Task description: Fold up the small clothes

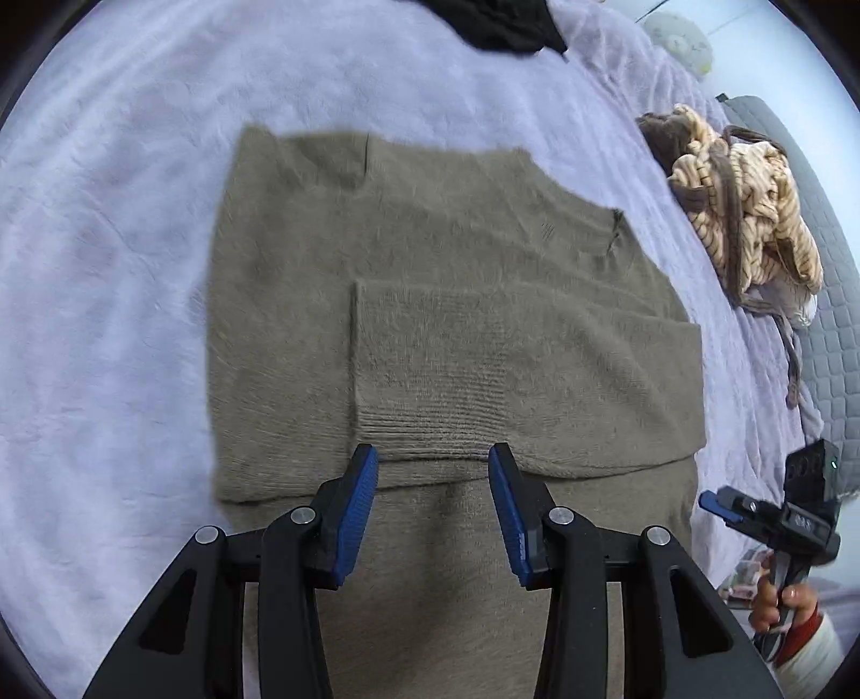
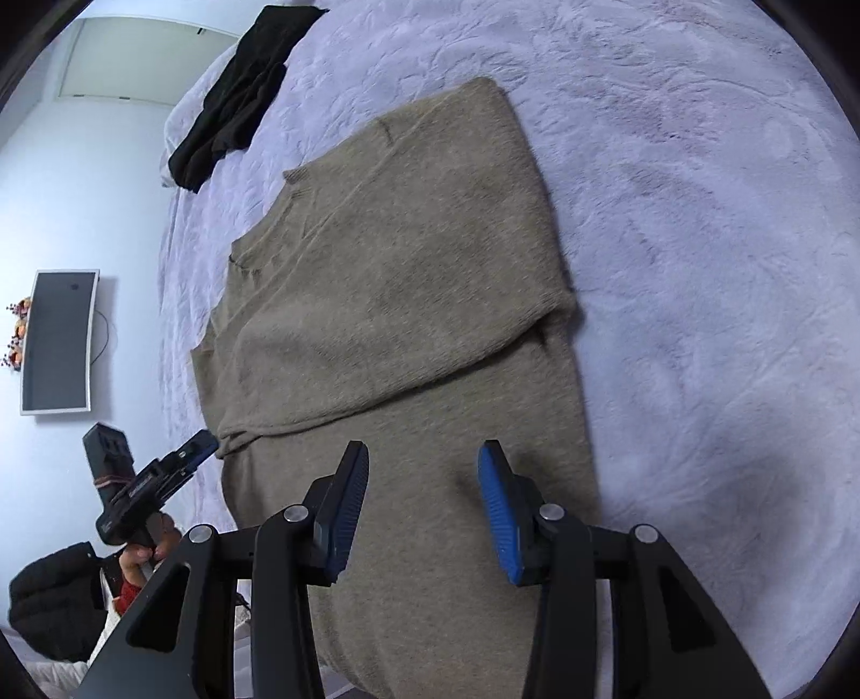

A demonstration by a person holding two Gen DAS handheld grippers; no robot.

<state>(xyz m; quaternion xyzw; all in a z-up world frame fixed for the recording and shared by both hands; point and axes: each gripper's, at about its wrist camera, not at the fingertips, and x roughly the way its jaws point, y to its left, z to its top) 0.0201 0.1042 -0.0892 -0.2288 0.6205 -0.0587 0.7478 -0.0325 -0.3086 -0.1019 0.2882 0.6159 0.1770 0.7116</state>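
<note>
Below the left gripper [image 1: 433, 462], the olive sweater [image 1: 430, 322] runs out past the bottom edge, so its lower hem goes unseen — its far edge is smeared by motion blur. Ahead of that gripper, the black garment [image 1: 494, 24] is cut by the top edge. Off to its right, the knitted bundle [image 1: 747, 215] is too tangled to identify, and the small clutter beside the person's hand [image 1: 779, 602] is too tiny to make out. The fisheye rim darkens every corner.
</note>
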